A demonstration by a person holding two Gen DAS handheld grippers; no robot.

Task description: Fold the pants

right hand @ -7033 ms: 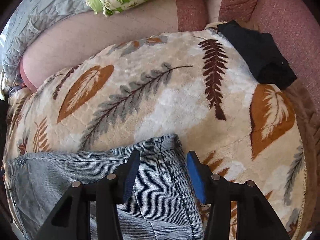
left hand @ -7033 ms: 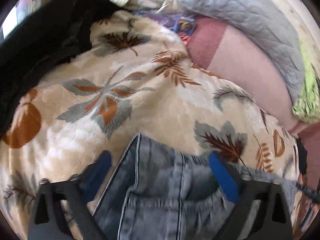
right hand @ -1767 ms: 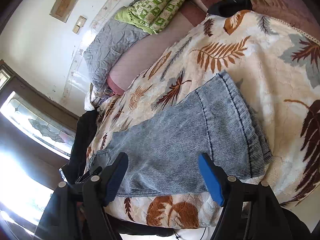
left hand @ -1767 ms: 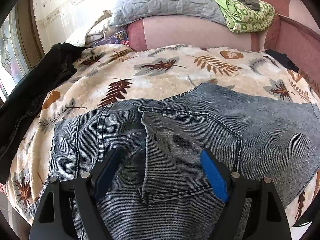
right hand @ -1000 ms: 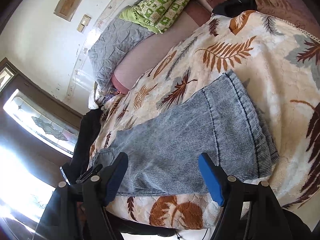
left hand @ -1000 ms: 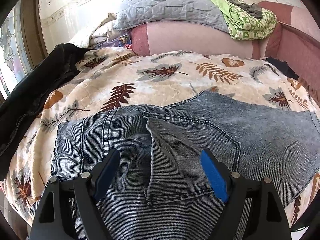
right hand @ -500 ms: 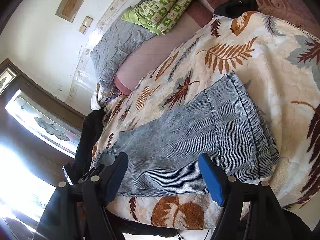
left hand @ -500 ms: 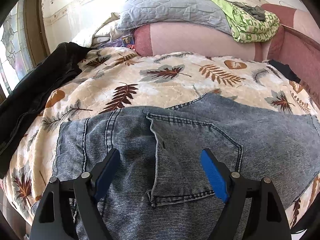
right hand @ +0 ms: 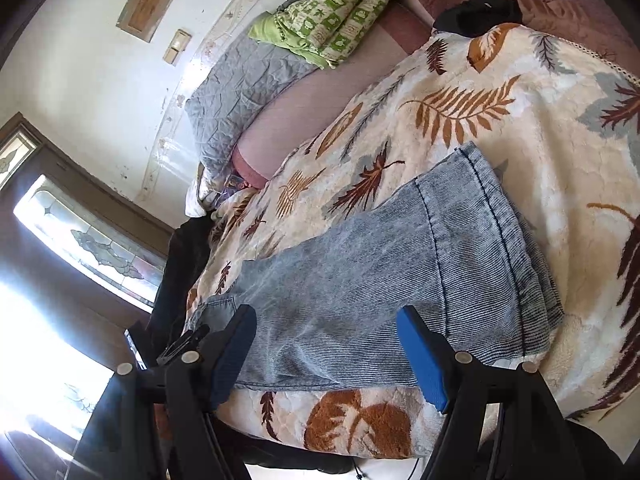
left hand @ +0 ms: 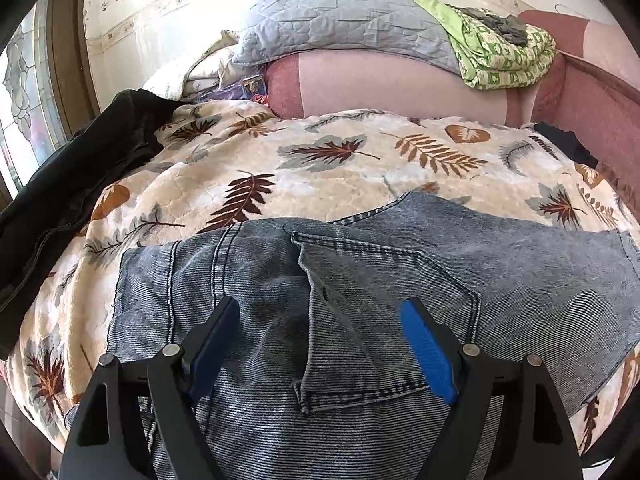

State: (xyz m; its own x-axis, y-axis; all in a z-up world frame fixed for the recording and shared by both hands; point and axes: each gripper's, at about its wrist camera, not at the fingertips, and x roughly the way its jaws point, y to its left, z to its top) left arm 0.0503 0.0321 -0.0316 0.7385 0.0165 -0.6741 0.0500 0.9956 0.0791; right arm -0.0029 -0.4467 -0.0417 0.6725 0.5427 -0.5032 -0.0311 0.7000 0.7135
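Light blue denim pants [left hand: 360, 288] lie flat on a cream leaf-print blanket [left hand: 320, 168], back pocket up, waist to the left, legs running right. In the right wrist view the pants [right hand: 400, 272] lie with both legs stacked and the hems at the right. My left gripper [left hand: 320, 320] is open and empty, raised above the pocket. My right gripper [right hand: 324, 328] is open and empty, raised above the near edge of the legs.
A black garment [left hand: 72, 184] lies at the blanket's left edge and another black cloth [right hand: 480, 12] at the far right corner. A grey quilted pillow [left hand: 340, 24] and a green patterned blanket [left hand: 500, 56] rest on the pink sofa back [left hand: 380, 84]. A window [right hand: 92, 236] is on the left.
Seven seconds ago both grippers were low at the pants' edges. Now both are raised and drawn back, and the pants lie spread out. Over the last second both views shift only slightly.
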